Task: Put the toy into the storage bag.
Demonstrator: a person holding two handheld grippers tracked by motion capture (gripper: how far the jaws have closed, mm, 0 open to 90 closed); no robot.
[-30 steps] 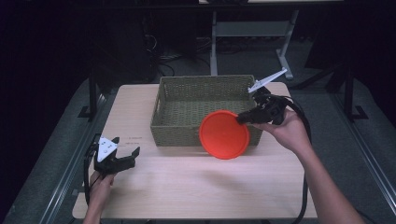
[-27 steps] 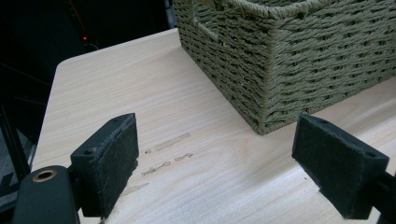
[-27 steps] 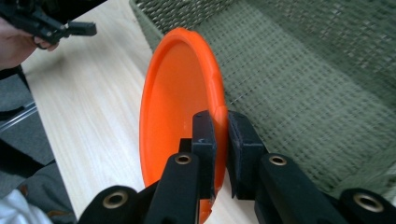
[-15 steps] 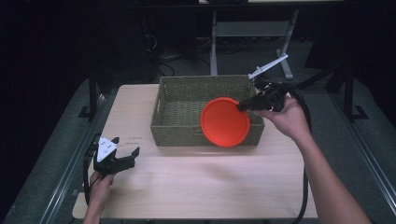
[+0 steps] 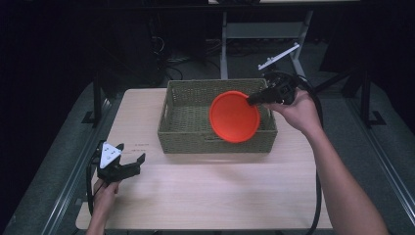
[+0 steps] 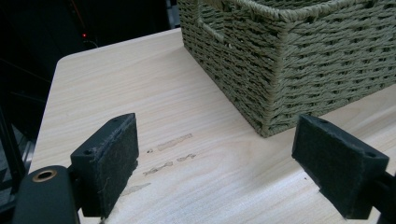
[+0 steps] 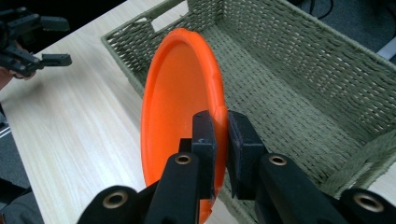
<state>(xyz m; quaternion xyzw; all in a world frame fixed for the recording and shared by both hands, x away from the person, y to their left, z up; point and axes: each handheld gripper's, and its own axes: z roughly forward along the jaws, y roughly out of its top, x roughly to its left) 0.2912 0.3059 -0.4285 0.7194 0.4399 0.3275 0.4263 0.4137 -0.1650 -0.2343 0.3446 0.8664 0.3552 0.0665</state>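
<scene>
While pinched at its rim by the right gripper (image 7: 218, 135), orange plate (image 5: 234, 116) hangs on edge, tilted, above the right half of the woven basket (image 5: 186, 137), partly over its front wall. Jaws clamped narrow on the rim, one pad on each face. Judged light, thin and stiff; smooth plastic, so likely slippery under a one-point edge grip and liable to swing or twist about the pads. Best taken at the rim, as now, with pads well past the raised lip. Not fragile; a drop into the basket risks little. Basket set toward the far edge of the tabletop (image 5: 220, 196). Left gripper (image 5: 131, 166) resting near the front left corner, jaws spread wide, holding nothing.
</scene>
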